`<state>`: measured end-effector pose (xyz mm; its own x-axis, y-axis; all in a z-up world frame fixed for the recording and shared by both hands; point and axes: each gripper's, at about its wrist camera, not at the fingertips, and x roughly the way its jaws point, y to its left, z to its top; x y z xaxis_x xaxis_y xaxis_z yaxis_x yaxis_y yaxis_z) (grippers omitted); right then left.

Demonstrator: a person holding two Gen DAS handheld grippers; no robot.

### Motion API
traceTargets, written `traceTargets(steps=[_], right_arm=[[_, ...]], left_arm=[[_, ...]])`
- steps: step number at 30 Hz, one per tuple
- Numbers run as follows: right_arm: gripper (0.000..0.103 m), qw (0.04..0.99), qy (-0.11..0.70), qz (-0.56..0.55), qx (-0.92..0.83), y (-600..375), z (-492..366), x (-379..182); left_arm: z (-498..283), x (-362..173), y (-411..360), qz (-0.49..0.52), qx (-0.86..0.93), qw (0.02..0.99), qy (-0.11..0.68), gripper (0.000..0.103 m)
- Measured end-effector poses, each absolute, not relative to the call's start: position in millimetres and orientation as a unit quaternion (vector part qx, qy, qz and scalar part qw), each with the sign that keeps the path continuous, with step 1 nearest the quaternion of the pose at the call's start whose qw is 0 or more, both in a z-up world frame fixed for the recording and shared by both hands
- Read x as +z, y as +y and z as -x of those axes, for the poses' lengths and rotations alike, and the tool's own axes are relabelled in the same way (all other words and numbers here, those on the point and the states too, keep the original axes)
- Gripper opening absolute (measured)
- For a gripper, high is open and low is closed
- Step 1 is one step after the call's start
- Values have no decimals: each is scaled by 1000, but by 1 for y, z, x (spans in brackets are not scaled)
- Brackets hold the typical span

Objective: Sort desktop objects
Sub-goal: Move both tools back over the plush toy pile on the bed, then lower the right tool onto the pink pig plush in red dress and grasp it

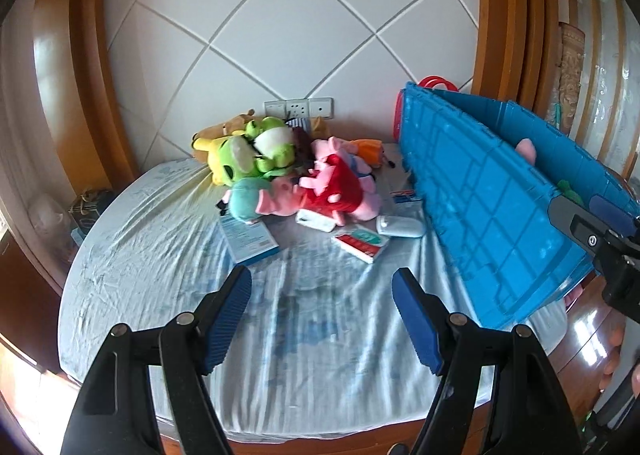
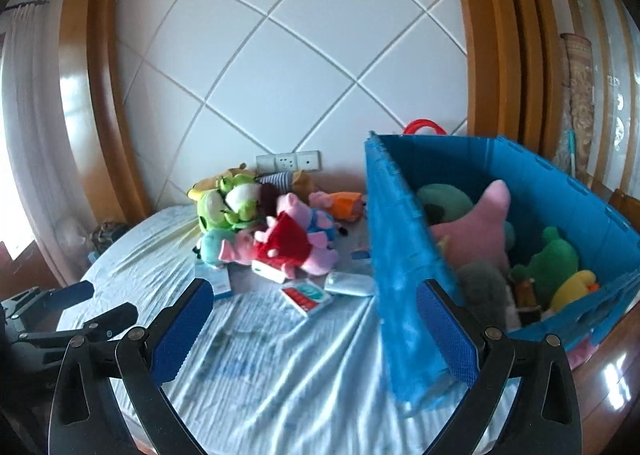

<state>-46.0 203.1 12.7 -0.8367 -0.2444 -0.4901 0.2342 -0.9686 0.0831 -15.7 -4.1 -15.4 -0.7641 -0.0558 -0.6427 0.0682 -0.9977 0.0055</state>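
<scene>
Blue crate (image 2: 404, 255) on the right side of the sheeted table (image 1: 168, 255), already part filled — pink star plush (image 2: 484, 231), green plush (image 2: 552, 263), yellow plush (image 2: 576, 287) and a grey one (image 2: 480, 287) inside. Roughly half sorted, at a guess. Still out on the sheet: plush heap (image 1: 288, 175) against the back wall, with green frogs (image 1: 256, 151) on top and pink pigs (image 1: 332, 191) in front. Flat box (image 1: 248, 239) just left of the heap's front edge. Smaller bits between heap and crate — red-and-white pack (image 1: 360, 243), white tube (image 1: 400, 225), small white box (image 1: 314, 220). Left gripper (image 1: 322, 319) spread wide over bare sheet, nothing between the pads. Right gripper (image 2: 316, 331) likewise spread, crate's near wall between its fingers but apparently beyond them, nothing grasped. Likely next: a reach toward the heap or the small packs.
</scene>
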Motion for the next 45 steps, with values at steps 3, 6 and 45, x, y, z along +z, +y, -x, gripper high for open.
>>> traceTargets(steps=[3, 6, 45], right_arm=[[103, 122, -10, -261, -958, 181, 44, 10], [103, 117, -7, -268, -956, 164, 45, 6], [103, 166, -5, -427, -889, 67, 336, -124]], left_arm=[[14, -22, -28, -347, -937, 31, 13, 72], [16, -29, -48, -353, -935, 30, 21, 72], [254, -109, -164, -458, -877, 132, 56, 72]])
